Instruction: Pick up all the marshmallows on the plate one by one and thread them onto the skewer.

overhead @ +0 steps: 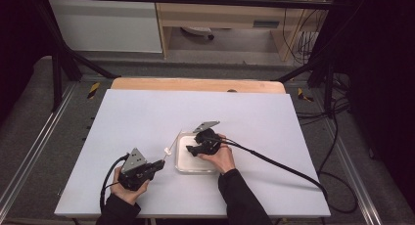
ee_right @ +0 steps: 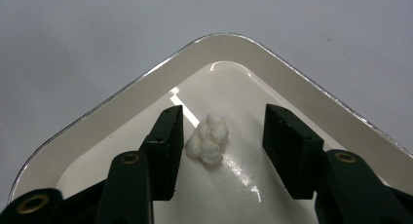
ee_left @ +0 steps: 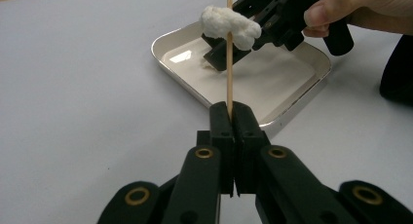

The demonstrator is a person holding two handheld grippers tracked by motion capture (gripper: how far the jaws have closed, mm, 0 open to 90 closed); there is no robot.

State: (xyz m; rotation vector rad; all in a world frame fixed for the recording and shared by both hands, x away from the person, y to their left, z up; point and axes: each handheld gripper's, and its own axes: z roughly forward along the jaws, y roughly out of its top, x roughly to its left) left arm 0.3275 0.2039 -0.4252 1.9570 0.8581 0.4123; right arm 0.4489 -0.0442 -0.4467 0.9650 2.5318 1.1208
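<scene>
The job looks about half done. One white fluffy lump already sits on the thin wooden stick, near the top middle of the left gripper view. A second white fluffy piece is not picked up yet. It lies inside the shiny white tray, in the middle of the right gripper view.

That loose piece lies on the tray floor between the two black jaws of the right tongs. It sits right against the jaw on the left of that picture. The jaw on the right of the picture is well apart from it. So the right tongs are partly open around the piece and do not squeeze it yet. What seems left is to pinch this piece, lift it, and push it onto the stick beside the first lump.

The left tongs are squeezed tight on the bottom of the stick, and the stick stands straight up in that view.

From the high view, the tray lies on the white worktop, a bit below the middle of the picture. The right tongs reach into the tray, and the left tongs hold the stick just to the left of it.
</scene>
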